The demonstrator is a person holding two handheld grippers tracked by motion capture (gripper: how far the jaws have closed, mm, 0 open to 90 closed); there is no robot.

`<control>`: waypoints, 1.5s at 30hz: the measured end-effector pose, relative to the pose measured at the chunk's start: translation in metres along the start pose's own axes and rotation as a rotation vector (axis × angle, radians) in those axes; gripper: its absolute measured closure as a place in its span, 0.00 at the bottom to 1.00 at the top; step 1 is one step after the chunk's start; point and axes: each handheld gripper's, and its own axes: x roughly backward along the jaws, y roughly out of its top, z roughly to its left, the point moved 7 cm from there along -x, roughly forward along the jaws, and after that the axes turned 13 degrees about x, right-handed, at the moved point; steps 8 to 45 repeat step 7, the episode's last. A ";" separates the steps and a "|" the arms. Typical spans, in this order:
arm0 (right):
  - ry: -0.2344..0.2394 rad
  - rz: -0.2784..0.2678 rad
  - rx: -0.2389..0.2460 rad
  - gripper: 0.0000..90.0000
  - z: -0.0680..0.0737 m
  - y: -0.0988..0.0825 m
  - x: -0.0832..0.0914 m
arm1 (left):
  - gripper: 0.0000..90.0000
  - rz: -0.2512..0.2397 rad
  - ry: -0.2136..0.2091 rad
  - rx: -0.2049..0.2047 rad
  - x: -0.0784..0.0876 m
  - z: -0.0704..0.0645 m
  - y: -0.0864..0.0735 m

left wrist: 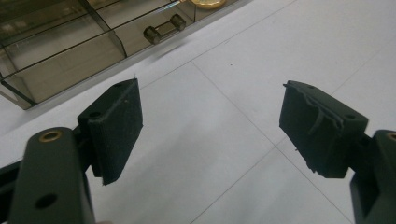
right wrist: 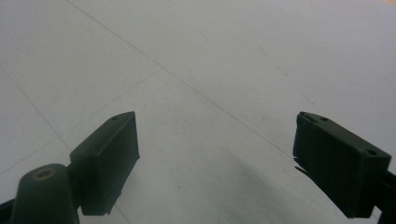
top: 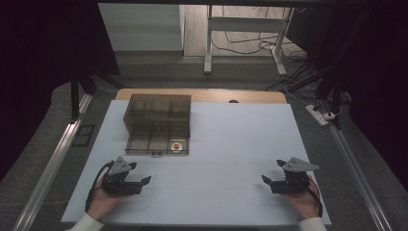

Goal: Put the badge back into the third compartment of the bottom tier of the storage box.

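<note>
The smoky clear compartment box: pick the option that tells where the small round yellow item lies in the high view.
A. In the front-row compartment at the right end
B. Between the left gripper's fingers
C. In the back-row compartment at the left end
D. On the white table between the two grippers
A: in the high view the round yellow item sits inside the compartment box, in the front row's right-end cell, nearest the person.

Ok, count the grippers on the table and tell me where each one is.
2. The left gripper sits near the table's front-left corner, just below the smoky plastic box; the right gripper near the front-right corner. Both have open, empty jaws.
</note>
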 end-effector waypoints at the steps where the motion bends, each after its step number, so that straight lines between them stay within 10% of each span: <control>1: 0.000 0.000 0.000 0.16 0.000 0.000 0.000 | 0.23 0.000 0.000 -0.001 0.000 0.000 0.000; 45: 0.002 -0.004 0.002 0.16 0.000 0.000 0.000 | 0.23 0.002 0.007 -0.002 -0.001 0.001 -0.001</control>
